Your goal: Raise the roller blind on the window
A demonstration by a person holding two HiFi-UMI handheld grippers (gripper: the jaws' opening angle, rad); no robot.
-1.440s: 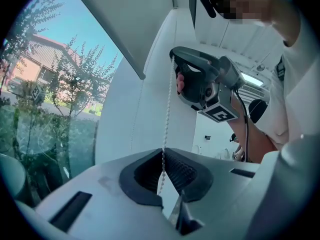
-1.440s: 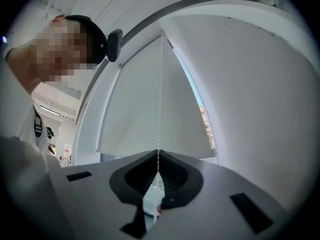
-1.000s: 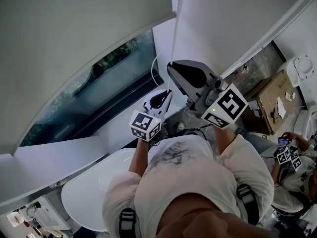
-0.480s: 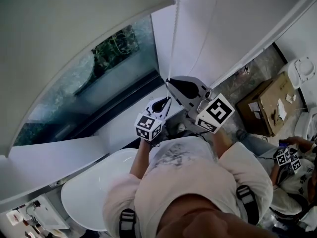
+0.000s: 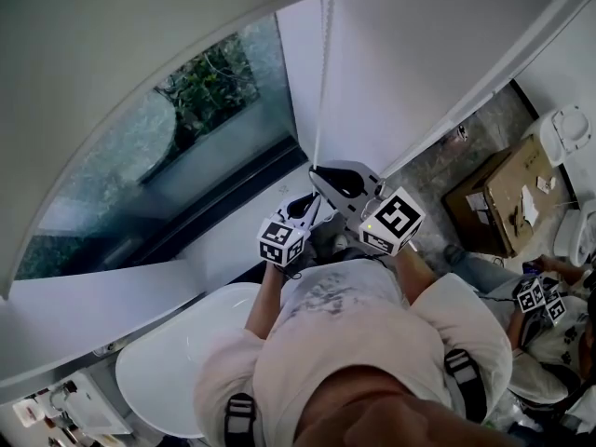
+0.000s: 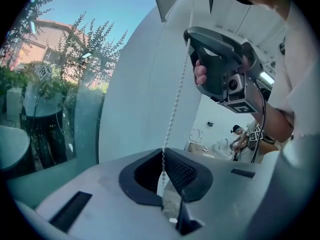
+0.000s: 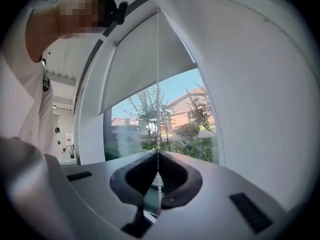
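- Head view: my right gripper (image 5: 318, 169) is highest, its tip meeting the bead chain (image 5: 322, 82) that hangs down the white wall beside the window (image 5: 196, 128). My left gripper (image 5: 311, 200) sits just below and left of it. The roller blind (image 5: 121, 45) covers the upper part of the glass, and its bottom edge runs as a curve across the top left.
- Left gripper view: my jaws are closed together on the bead chain (image 6: 175, 99), pinching it at the left gripper (image 6: 163, 152) tip. From there the chain rises straight to the right gripper (image 6: 189, 34) above.
- Right gripper view: the right gripper (image 7: 158, 154) has its jaws closed on the bead chain (image 7: 158, 114), with a short bit of chain hanging below the pinch. The roller blind (image 7: 145, 64) covers the top of the window (image 7: 175, 114), and trees and houses show beneath it.
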